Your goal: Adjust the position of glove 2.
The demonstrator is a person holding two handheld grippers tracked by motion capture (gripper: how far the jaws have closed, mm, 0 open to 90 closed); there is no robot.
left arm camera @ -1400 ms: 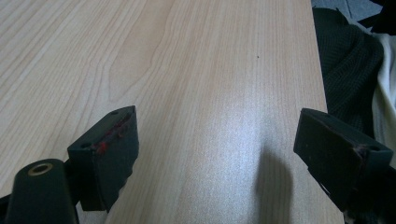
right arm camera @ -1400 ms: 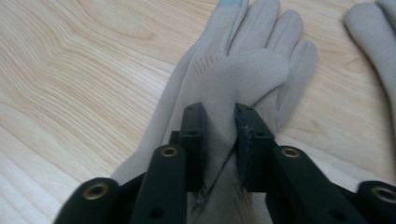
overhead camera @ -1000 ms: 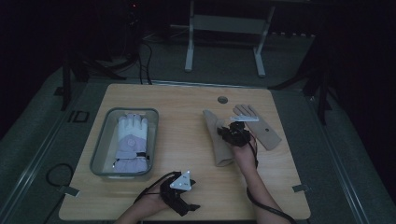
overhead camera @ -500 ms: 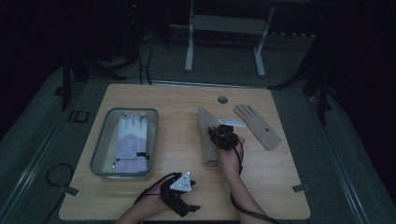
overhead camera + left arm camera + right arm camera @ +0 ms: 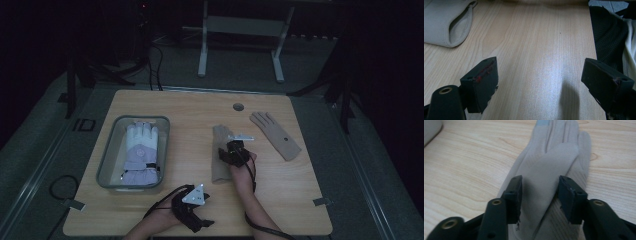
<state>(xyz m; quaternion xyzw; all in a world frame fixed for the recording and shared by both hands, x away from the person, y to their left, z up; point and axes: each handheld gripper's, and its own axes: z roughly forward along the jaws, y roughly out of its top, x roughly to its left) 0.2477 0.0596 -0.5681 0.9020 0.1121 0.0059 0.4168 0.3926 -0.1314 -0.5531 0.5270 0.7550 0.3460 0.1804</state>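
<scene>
We are lowering the right claw, jaws just opening and straddling the soft beige knit glove lying mid-frame on the wooden tabletop. It looks light and limp, so pinching its palm fabric seems best. The left claw is resting apart, empty.

Left of frame: the table is being occupied there by a grey bin with a white glove lying inside.
Centre: a beige glove is being straddled by the right gripper, whose jaws have just been opening, pads apart from the fabric.
Right of centre: a second beige glove is lying flat, well apart.
Upper middle: bare wood is being left open, apart from a small round hole.
Lower edge: the strip is being blocked by the left gripper, jaws wide over bare wood.
</scene>
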